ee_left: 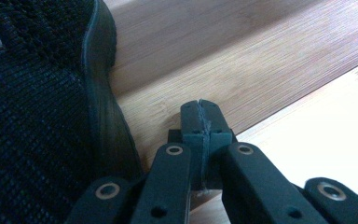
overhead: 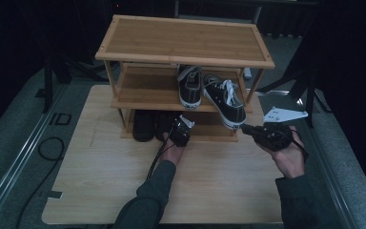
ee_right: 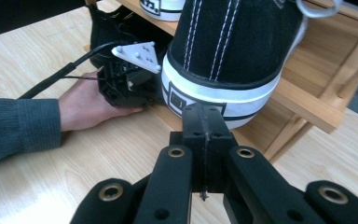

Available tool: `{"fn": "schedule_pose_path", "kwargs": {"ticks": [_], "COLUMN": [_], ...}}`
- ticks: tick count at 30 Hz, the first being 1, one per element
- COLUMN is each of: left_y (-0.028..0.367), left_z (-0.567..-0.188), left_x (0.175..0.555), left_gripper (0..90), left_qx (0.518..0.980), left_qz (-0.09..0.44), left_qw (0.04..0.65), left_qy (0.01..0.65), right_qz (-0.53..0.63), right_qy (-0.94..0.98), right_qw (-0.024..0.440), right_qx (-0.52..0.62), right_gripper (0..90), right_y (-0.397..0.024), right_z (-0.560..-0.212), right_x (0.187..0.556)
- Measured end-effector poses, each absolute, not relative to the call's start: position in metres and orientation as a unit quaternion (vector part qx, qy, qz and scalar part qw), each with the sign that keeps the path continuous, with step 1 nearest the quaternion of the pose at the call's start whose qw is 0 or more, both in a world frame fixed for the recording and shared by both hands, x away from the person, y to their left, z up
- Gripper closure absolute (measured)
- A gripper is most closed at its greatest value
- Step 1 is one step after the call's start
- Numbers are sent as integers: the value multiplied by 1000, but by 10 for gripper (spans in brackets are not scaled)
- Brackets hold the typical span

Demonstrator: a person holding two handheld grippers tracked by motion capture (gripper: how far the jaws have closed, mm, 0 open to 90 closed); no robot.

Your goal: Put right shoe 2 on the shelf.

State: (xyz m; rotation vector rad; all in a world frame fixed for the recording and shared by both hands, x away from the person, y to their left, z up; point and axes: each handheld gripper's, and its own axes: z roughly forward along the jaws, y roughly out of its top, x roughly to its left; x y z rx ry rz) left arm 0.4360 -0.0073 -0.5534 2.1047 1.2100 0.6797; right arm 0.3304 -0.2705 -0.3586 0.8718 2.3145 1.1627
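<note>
High view: black-and-white canvas sneaker (overhead: pixel 228 100) overhangs the middle shelf edge of the bamboo shoe rack (overhead: pixel 186 40), centre-right. Right hand-held gripper (overhead: pixel 246 128), jaws closed and empty, sits just below its heel; left hand-held gripper (overhead: pixel 175 128), likewise closed, sits beside black knit shoes (overhead: pixel 144 125) on the bottom shelf; bare tabletop (overhead: pixel 100 167) fills the lower frame.

Pale wooden desk (overhead: pixel 100 191) with rounded corners, standing on grey carpet floor (overhead: pixel 9 138). A metal rail (overhead: pixel 26 152) runs along the floor left of the desk, a black cable (overhead: pixel 47 148) looped beside it. Backdrop dark; dim light, black stand legs (overhead: pixel 47 86) at far left.
</note>
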Motion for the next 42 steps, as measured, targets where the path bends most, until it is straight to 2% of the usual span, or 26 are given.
{"fn": "schedule_pose_path", "kwargs": {"ticks": [22, 42], "left_y": [-8, -8], "left_z": [-553, -554], "left_x": [436, 436], "left_gripper": [898, 898], "left_qx": [795, 793], "left_qz": [256, 258], "left_qw": [305, 305], "left_qy": [459, 459], "right_qz": [432, 446], "right_qy": [833, 827], "right_qw": [180, 189], "right_qx": [295, 286], "right_gripper": [900, 900], "right_y": [-247, -228], "right_z": [-363, -364], "right_x": [343, 353]}}
